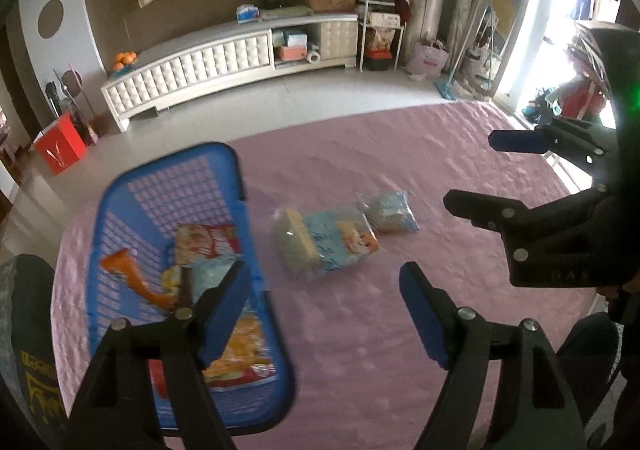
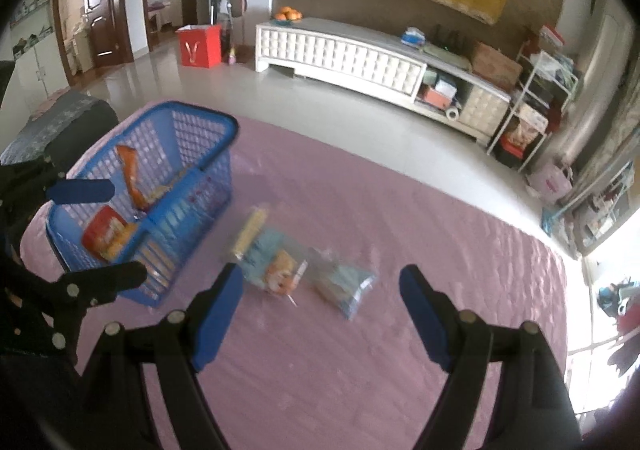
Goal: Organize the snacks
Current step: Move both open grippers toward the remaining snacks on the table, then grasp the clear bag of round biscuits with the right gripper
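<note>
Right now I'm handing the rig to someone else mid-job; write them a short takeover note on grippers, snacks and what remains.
Left gripper: open, empty, beside the blue basket.
Right gripper: open, empty, above the pink cloth.
Done: several snack packs already lie in the basket, among them an orange pack and a red pack.
Left: two packs still lie on the cloth next to the basket, the larger clear pack and the small light-blue pack, close together. Move both into the basket.
</note>
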Available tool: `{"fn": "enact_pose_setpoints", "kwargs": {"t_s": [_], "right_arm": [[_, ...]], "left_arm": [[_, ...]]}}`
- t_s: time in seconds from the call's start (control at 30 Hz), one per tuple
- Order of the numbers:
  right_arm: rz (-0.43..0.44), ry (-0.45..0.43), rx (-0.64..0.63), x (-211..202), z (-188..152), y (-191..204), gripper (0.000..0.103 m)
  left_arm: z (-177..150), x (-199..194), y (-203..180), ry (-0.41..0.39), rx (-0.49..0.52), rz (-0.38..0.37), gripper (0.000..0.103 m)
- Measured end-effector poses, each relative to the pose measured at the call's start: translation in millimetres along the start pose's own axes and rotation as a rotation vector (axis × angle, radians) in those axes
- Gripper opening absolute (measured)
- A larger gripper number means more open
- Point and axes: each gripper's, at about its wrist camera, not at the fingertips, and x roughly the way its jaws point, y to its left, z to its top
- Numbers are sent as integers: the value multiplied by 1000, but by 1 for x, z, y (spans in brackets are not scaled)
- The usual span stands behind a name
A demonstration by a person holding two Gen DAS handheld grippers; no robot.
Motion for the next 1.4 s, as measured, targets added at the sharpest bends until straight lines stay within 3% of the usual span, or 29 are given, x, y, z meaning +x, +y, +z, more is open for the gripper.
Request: {"fn": "enact_pose_setpoints", "kwargs": {"t_s": [0.43, 0.57, 0.97, 1.23, 1.33, 1.4], "right_arm": [[119, 97, -177, 67, -34, -38, 83], [131, 102, -247, 92, -38, -37, 83], [381, 123, -328, 157, -33, -54, 83], [433, 96, -404, 183, -29, -49, 83], [453, 78, -398, 178, -31, -49, 67], [446, 70, -400, 174, -36, -48, 63]], "left_arm": [[-5, 64, -52, 31, -31, 50, 75], [-9, 86, -49, 58, -85, 61, 75], [-2, 130, -46, 98, -127, 64, 75], [-2, 149, -35, 134, -143, 81, 75], [-1, 152, -30, 134, -161, 77, 75], [2, 151, -26, 137, -175, 71, 75]]}}
